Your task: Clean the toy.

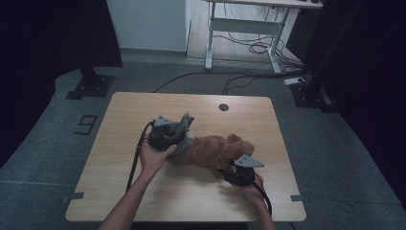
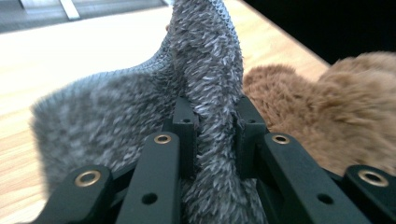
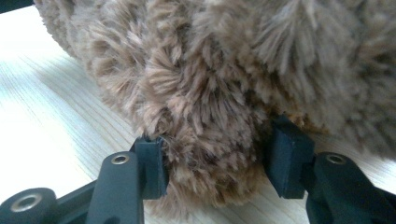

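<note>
Now | teddy bear (image 1: 215, 151) lies lengthwise left-right | left jaws pinch grey cloth (image 2: 205, 93) | right jaws part-open around bear

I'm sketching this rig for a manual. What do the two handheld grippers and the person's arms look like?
Both the left gripper and right gripper are black, each topped by a grey three-cornered plate and trailing a black cable. Their jaws are black bars with brass-ringed pivots. The forearms are bare, no sleeves.

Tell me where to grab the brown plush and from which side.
Take the plush by its rounded limb nearest the person, coming in low and level from the near edge of the table. The lobe juts out narrow enough to fit between the right tool's jaws, which already flank it.
</note>
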### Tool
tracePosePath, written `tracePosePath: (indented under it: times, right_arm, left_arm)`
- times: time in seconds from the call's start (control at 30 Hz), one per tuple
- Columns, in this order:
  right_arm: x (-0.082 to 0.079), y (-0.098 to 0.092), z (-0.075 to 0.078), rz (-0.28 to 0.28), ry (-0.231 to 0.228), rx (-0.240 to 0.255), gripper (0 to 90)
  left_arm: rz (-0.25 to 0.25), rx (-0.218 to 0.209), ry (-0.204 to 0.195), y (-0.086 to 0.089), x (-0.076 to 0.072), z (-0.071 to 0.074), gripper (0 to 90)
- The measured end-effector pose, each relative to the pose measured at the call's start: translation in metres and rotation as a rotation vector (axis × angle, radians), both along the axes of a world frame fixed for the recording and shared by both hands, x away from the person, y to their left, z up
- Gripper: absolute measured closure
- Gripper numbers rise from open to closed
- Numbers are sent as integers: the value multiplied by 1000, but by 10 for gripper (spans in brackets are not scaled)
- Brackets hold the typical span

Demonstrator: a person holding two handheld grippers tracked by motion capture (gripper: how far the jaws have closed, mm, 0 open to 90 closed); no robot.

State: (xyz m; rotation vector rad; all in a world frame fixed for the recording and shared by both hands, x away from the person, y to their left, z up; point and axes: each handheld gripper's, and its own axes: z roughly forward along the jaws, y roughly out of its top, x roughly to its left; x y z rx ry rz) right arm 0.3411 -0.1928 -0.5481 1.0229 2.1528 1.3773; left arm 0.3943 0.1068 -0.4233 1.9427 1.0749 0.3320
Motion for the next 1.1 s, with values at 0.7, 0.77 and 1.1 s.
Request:
tracePosePath:
  times: [0.7, 0.77, 1.1]
  right_arm:
    - [-45, -57, 46, -76, -9, 165, 142]
    - [-45, -53, 58, -56, -25, 169, 133]
    - [-5, -4, 66, 39, 106, 14, 134]
  left_arm:
    - [-49, -125, 20, 12, -38, -53, 760]
    - [-52, -129, 19, 12, -42, -54, 760]
    - [-70, -134, 14, 17, -55, -60, 760]
